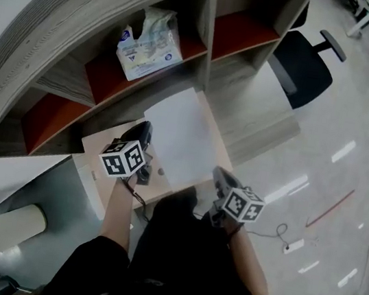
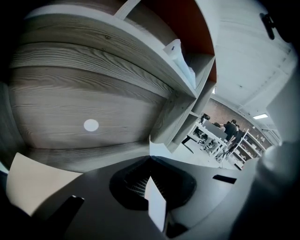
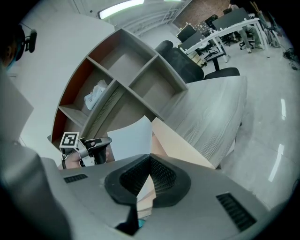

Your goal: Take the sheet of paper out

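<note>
The white sheet of paper (image 1: 180,139) lies flat on a small beige table (image 1: 101,147) in front of the curved wooden shelf unit (image 1: 84,37). My left gripper (image 1: 147,129) hovers at the sheet's left edge, jaws shut, with nothing visibly held. In the left gripper view it (image 2: 150,157) faces the shelf's wooden front, and a white strip shows through the slot below the tips. My right gripper (image 1: 218,173) is near the sheet's front right corner, also shut. In the right gripper view it (image 3: 151,157) looks across the paper (image 3: 131,138) towards the left gripper (image 3: 101,143).
A pack of tissues (image 1: 149,44) sits in a red-backed shelf compartment. A black office chair (image 1: 305,65) stands right of the shelf. A white cylinder (image 1: 5,226) is at the lower left. A power strip (image 1: 292,245) and cable lie on the floor.
</note>
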The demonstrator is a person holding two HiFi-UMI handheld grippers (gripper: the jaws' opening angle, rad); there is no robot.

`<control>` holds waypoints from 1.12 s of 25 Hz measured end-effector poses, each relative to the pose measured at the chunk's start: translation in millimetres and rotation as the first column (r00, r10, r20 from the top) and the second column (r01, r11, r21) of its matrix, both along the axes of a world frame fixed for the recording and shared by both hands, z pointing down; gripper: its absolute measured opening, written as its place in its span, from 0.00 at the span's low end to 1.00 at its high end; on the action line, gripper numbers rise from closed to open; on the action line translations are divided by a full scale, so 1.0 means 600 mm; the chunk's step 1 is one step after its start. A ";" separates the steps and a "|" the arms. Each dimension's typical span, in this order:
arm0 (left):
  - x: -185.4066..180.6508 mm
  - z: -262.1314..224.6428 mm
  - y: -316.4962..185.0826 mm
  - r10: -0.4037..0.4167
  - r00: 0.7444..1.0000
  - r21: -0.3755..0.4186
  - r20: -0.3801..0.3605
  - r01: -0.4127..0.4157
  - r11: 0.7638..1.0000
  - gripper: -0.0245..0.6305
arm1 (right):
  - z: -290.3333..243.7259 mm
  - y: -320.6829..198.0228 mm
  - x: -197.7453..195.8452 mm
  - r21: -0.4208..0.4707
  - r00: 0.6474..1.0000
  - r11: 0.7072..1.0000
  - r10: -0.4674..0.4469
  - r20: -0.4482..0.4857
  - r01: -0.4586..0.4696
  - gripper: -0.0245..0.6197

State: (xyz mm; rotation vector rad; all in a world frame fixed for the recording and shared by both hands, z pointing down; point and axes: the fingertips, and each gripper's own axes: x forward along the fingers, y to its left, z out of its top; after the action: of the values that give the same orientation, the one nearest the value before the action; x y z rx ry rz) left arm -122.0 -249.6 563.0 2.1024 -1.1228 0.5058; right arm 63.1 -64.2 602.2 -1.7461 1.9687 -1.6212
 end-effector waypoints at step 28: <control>0.204 -0.096 0.176 -0.073 0.993 0.159 0.090 0.058 0.986 0.10 | -0.111 0.104 0.193 0.179 0.878 0.926 -0.235 -0.418 0.333 0.06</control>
State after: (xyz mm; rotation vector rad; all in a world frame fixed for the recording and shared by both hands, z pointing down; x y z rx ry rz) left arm 0.4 -143.8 505.7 2.1864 -1.3202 0.5064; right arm 179.0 -1.6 535.8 -1.8587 2.5876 -1.0722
